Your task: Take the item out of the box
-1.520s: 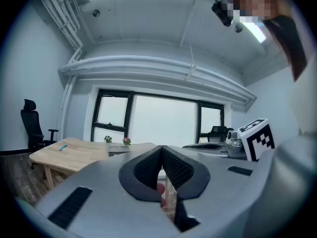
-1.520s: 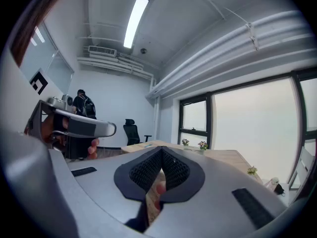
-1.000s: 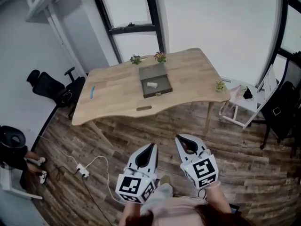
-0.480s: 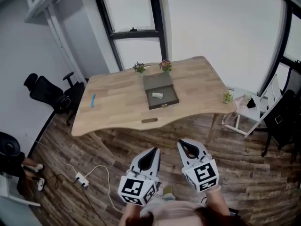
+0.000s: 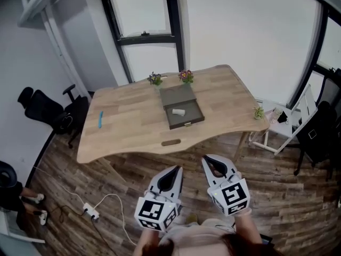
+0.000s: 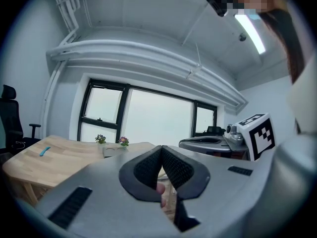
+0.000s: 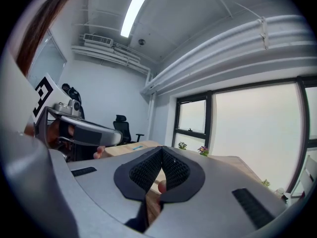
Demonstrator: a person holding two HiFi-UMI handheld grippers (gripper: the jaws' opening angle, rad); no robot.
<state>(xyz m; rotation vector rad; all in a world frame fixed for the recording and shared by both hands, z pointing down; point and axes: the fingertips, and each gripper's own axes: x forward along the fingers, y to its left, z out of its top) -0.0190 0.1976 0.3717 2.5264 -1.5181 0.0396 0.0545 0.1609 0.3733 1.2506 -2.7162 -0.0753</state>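
Note:
An open dark grey box (image 5: 182,106) lies on the light wooden table (image 5: 133,127) across the room. A small white item (image 5: 178,111) rests inside it. Both grippers hang low in the head view, over the wood floor and well short of the table. My left gripper (image 5: 173,170) (image 6: 161,148) is shut with nothing between its pads. My right gripper (image 5: 209,161) (image 7: 162,150) is shut and empty too. Both point toward the table. The box (image 6: 115,150) shows small and far in the left gripper view.
Two small flower pots (image 5: 155,79) (image 5: 185,76) stand behind the box, and a blue pen-like thing (image 5: 100,118) lies at the table's left. A black office chair (image 5: 42,106), a white side table (image 5: 277,122) and a power strip with cable (image 5: 89,212) surround the table.
The table and box have grown larger and shifted lower in the head view as I move toward them. Both grippers keep their place at the bottom, still shut.

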